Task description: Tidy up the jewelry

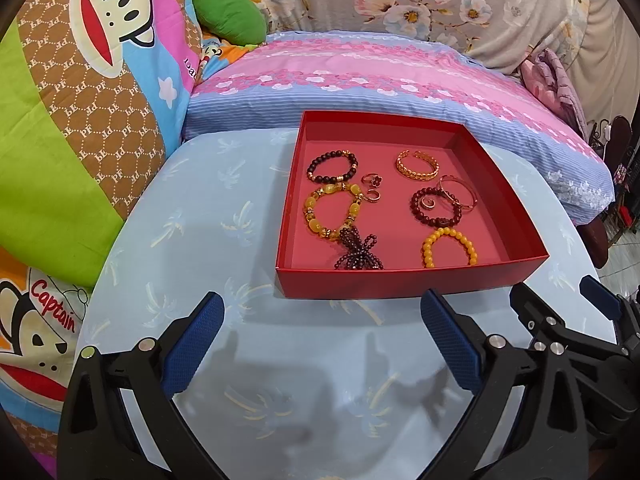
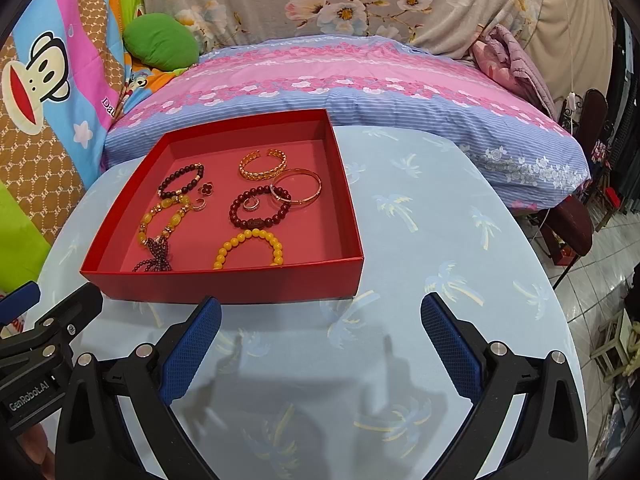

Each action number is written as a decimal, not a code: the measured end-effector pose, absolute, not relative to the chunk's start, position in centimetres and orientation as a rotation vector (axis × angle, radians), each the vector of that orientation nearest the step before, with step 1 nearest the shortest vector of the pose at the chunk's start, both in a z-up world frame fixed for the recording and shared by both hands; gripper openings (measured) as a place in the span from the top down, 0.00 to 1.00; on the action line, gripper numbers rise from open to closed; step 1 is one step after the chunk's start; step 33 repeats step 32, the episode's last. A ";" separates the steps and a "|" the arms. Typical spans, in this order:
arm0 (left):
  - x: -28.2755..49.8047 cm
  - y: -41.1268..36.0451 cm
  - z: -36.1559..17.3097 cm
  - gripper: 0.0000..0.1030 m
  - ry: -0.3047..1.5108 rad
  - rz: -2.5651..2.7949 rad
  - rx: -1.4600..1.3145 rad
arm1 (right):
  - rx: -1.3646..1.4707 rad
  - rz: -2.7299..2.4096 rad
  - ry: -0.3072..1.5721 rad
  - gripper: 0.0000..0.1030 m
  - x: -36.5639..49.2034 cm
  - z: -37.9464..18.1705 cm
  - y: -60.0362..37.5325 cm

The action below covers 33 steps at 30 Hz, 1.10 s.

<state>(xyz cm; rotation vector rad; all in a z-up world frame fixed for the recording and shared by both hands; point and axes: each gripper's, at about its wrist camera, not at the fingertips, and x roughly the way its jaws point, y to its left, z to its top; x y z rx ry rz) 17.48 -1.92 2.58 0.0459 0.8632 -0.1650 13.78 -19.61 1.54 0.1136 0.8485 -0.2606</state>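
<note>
A shallow red box (image 1: 408,282) (image 2: 232,286) sits on the round light-blue table (image 1: 224,216) (image 2: 420,216). Inside lie several pieces: a dark bead bracelet (image 1: 332,167), a gold cuff (image 1: 417,165), a yellow bead bracelet (image 1: 450,246), a big amber bead bracelet (image 1: 334,212), a dark red bead bracelet (image 1: 436,208), a thin bangle (image 2: 298,186), small rings (image 1: 370,188) and a dark bead tassel (image 1: 358,252). My left gripper (image 1: 322,320) is open and empty, just in front of the box. My right gripper (image 2: 320,320) is open and empty, near the box's right front corner.
A bed with a pink and blue sheet (image 1: 360,80) lies behind the table. Cartoon-print bedding (image 1: 80,100) is piled at the left, with a green cushion (image 1: 228,20). Small stools and a tiled floor (image 2: 608,320) are at the right.
</note>
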 end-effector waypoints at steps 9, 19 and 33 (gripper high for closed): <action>17.5 -2.0 2.7 0.09 0.861 -0.169 0.049 | 0.114 -0.261 0.849 0.06 13.9 1.6 -19.6; 17.4 -2.2 2.8 0.09 0.863 -0.176 0.050 | 0.113 -0.264 0.849 0.06 13.6 1.4 -19.9; 17.5 -1.9 2.6 0.09 0.876 -0.168 0.039 | 0.112 -0.264 0.849 0.06 13.4 1.4 -20.0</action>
